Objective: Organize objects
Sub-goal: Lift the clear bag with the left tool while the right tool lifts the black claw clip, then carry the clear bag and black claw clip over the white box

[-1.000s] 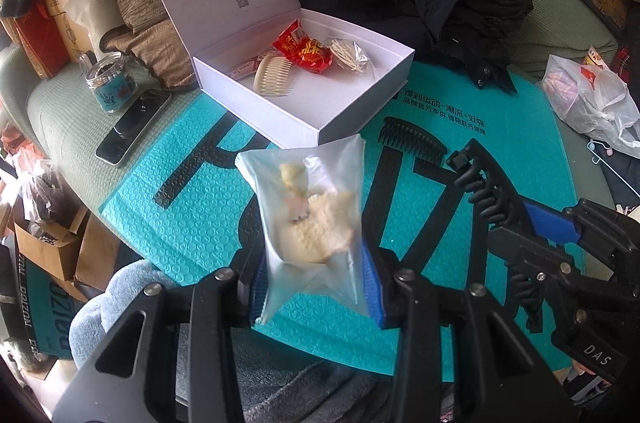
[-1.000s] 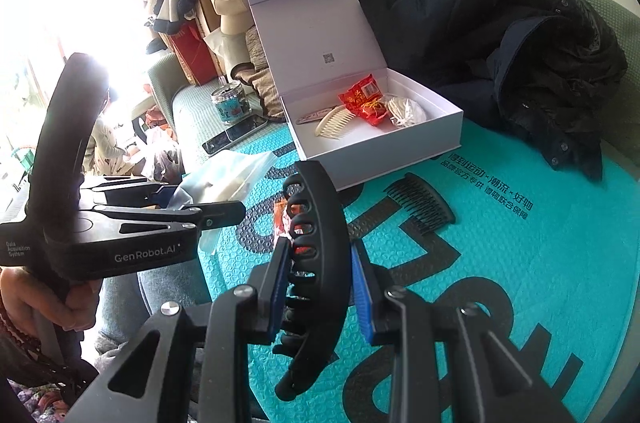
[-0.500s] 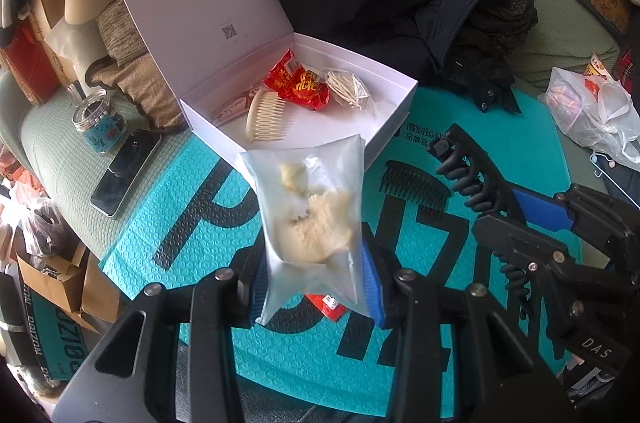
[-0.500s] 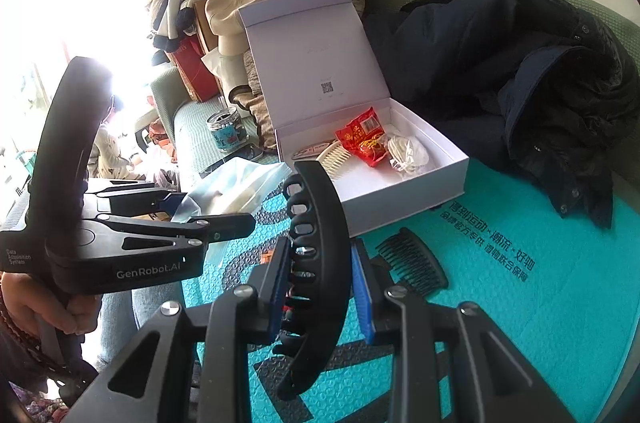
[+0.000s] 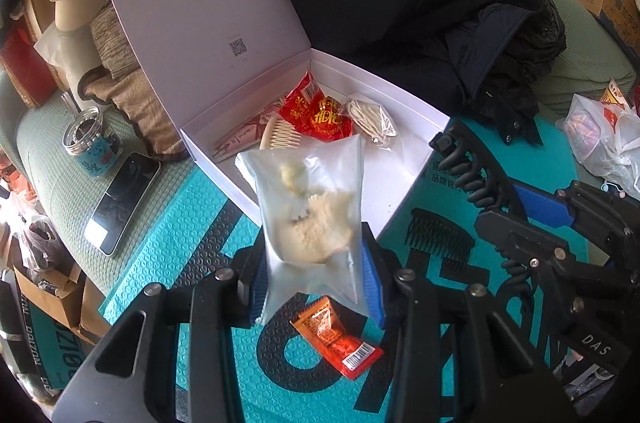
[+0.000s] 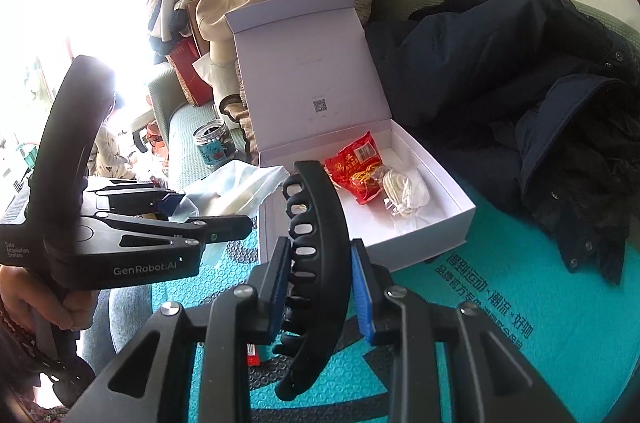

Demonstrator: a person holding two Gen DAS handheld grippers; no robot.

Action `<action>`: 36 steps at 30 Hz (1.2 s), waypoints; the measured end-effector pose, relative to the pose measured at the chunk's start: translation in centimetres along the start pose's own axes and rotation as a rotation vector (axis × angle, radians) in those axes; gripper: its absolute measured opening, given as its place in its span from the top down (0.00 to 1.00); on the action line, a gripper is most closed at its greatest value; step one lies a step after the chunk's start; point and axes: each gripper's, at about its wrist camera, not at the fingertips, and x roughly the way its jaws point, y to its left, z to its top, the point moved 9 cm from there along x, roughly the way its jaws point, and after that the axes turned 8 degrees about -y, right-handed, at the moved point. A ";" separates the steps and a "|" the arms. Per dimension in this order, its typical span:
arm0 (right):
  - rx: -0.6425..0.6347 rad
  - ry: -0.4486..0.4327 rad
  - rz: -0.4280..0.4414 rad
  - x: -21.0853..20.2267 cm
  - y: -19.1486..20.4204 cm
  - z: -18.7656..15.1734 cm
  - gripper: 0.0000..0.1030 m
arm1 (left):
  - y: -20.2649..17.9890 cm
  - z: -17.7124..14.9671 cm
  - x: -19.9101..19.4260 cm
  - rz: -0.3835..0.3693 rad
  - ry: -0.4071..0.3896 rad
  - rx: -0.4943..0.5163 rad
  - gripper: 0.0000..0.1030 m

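Now my left gripper (image 5: pixel 314 279) is pinching a clear bag (image 5: pixel 310 215) over the near edge of the open white box (image 5: pixel 416 103), my right gripper (image 6: pixel 322 287) is clamping a black hair claw (image 6: pixel 316 255) beside it, above the teal mat (image 5: pixel 168 247), 2 combs lying apart, 1 cream comb (image 5: pixel 280 137) in the box, 1 black comb (image 5: pixel 438 237) on the mat.

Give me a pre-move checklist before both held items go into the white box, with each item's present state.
1. Left gripper shut on the clear bag: ok.
2. Right gripper shut on the black hair claw: ok.
3. White box lid open: ok.
4. Free floor space in the box beside the red packet and cream comb: ok.
5. Both items over the box: not ok, they sit short of its front wall.
6. Black comb and orange sachet packed: not ok, both on the teal mat.
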 end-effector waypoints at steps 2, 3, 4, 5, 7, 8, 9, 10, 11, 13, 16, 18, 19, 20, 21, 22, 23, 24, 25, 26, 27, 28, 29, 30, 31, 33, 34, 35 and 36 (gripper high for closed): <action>0.000 -0.002 0.004 0.7 -0.3 0.4 0.72 | 0.2 0.7 0.7 0.004 -0.003 0.003 0.64; -0.002 -0.004 0.005 1.1 -0.5 0.6 0.72 | 0.3 1.1 1.1 0.007 -0.002 0.006 0.64; -0.005 -0.004 0.004 1.5 -0.6 0.8 0.72 | 0.4 1.5 1.4 0.009 -0.003 0.005 0.64; -0.007 -0.004 0.002 1.9 -0.8 1.0 0.72 | 0.5 1.8 1.8 0.008 -0.002 0.004 0.64; -0.008 -0.002 0.001 2.7 -1.3 1.3 0.72 | 0.8 2.5 2.6 0.010 0.000 0.006 0.64; -0.009 -0.002 0.000 3.1 -1.6 1.5 0.72 | 1.0 2.8 3.0 0.013 0.001 0.006 0.64; -0.011 -0.001 -0.001 3.5 -1.8 1.6 0.72 | 1.2 3.1 3.4 0.013 0.002 0.007 0.64; -0.013 0.000 -0.002 3.9 -2.0 1.8 0.72 | 1.3 3.5 3.8 0.013 0.003 0.007 0.64; -0.014 0.000 -0.003 4.3 -2.2 2.0 0.72 | 1.5 3.7 4.2 0.014 0.004 0.006 0.64; -0.017 0.000 -0.005 5.1 -2.6 2.4 0.72 | 1.8 4.2 5.1 0.015 0.009 0.008 0.64; -0.021 -0.002 -0.008 6.3 -3.0 3.0 0.72 | 2.1 5.0 6.4 0.017 0.017 0.011 0.64; -0.024 -0.003 -0.010 7.1 -3.4 3.4 0.72 | 2.3 5.4 7.4 0.019 0.023 0.016 0.64; -0.024 -0.003 -0.010 7.5 -3.5 3.5 0.72 | 2.4 5.5 7.9 0.018 0.027 0.019 0.64; -0.025 -0.003 -0.011 7.9 -3.7 3.7 0.72 | 2.5 5.7 8.4 0.017 0.031 0.021 0.64; -0.026 -0.004 -0.012 8.3 -3.8 3.9 0.72 | 2.6 6.0 8.9 0.015 0.034 0.016 0.64; -0.027 -0.004 -0.013 8.6 -4.0 4.1 0.72 | 2.7 6.3 9.3 0.013 0.034 0.014 0.64; -0.028 -0.004 -0.016 9.0 -4.1 4.2 0.72 | 2.8 6.6 9.8 0.014 0.033 0.015 0.64; -0.030 -0.004 -0.018 9.3 -4.3 4.3 0.72 | 3.0 6.9 10.1 0.019 0.031 0.020 0.64; -0.029 -0.003 -0.019 9.6 -4.5 4.4 0.72 | 3.1 7.2 10.5 0.022 0.029 0.024 0.64; -0.028 -0.004 -0.021 9.9 -4.7 4.5 0.72 | 3.2 7.5 10.9 0.023 0.029 0.027 0.64; -0.027 -0.006 -0.021 10.3 -4.9 4.6 0.72 | 3.2 7.8 11.3 0.022 0.029 0.029 0.64; -0.026 -0.005 -0.021 10.6 -5.1 4.7 0.72 | 3.3 8.2 11.6 0.021 0.026 0.030 0.64; -0.026 -0.003 -0.021 10.9 -5.2 4.8 0.72 | 3.4 8.5 11.9 0.023 0.024 0.034 0.64; -0.027 -0.002 -0.024 11.2 -5.4 4.9 0.72 | 3.5 8.8 12.3 0.024 0.023 0.037 0.64; -0.028 -0.002 -0.026 11.5 -5.6 5.0 0.72 | 3.5 9.1 12.6 0.023 0.022 0.039 0.64; -0.027 -0.003 -0.029 12.2 -6.0 5.3 0.72 | 3.6 9.7 13.3 0.023 0.022 0.048 0.64; -0.027 -0.004 -0.030 12.5 -6.1 5.5 0.72 | 3.7 9.9 13.6 0.024 0.022 0.053 0.64; -0.026 -0.005 -0.031 12.8 -6.3 5.7 0.72 | 3.8 10.1 14.0 0.027 0.022 0.058 0.64; -0.024 -0.005 -0.035 13.2 -6.5 5.8 0.72 | 3.9 10.3 14.3 0.032 0.022 0.063 0.64</action>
